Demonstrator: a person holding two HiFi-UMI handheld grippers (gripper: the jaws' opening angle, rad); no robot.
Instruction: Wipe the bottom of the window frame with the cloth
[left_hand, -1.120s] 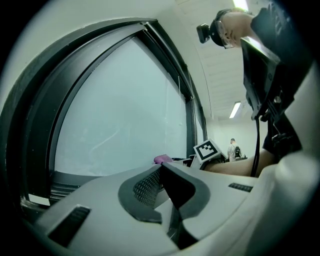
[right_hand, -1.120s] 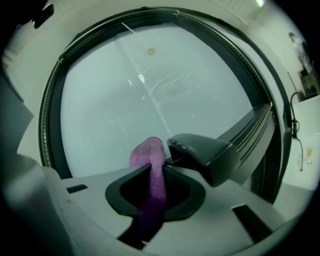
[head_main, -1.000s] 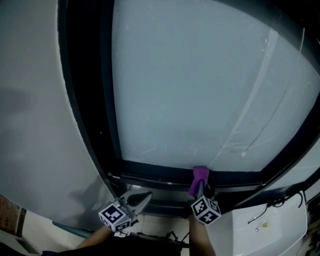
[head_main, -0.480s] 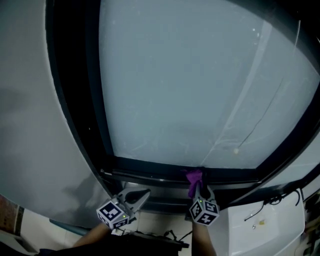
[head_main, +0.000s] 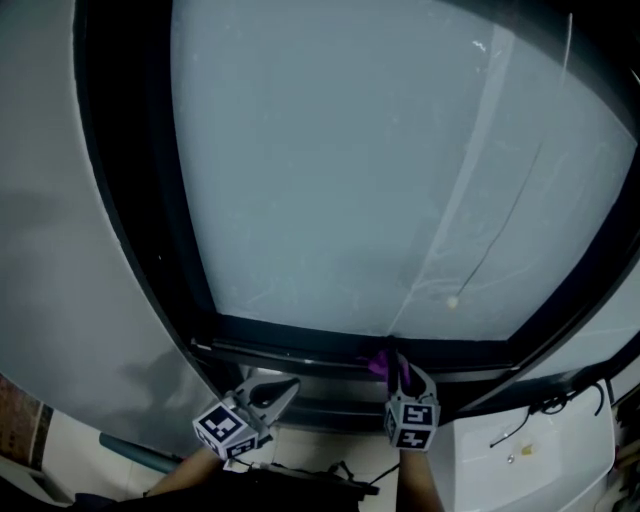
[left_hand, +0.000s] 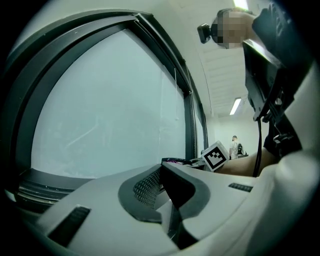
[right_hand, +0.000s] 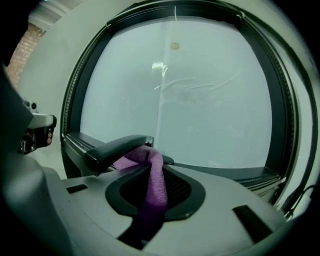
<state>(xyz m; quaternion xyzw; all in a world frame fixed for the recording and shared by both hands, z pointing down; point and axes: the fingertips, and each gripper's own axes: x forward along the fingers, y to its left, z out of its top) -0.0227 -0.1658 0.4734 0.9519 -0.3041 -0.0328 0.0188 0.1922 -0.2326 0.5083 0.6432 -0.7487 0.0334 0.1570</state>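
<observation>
Nearest, the left gripper (head_main: 288, 388) hung with its jaws pressed together on nothing. The right gripper (head_main: 398, 366) pinched the purple cloth (right_hand: 152, 180), whose tip sat at the bottom rail of the window frame (head_main: 290, 335). Behind it rose the frosted pane (head_main: 330, 170).

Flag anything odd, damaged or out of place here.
Nothing spilled or broken. The window glass carries pale streaks and a small round spot; dirt or scratches, can't tell. The cloth sits clamped in the right gripper, by the bottom frame.
</observation>
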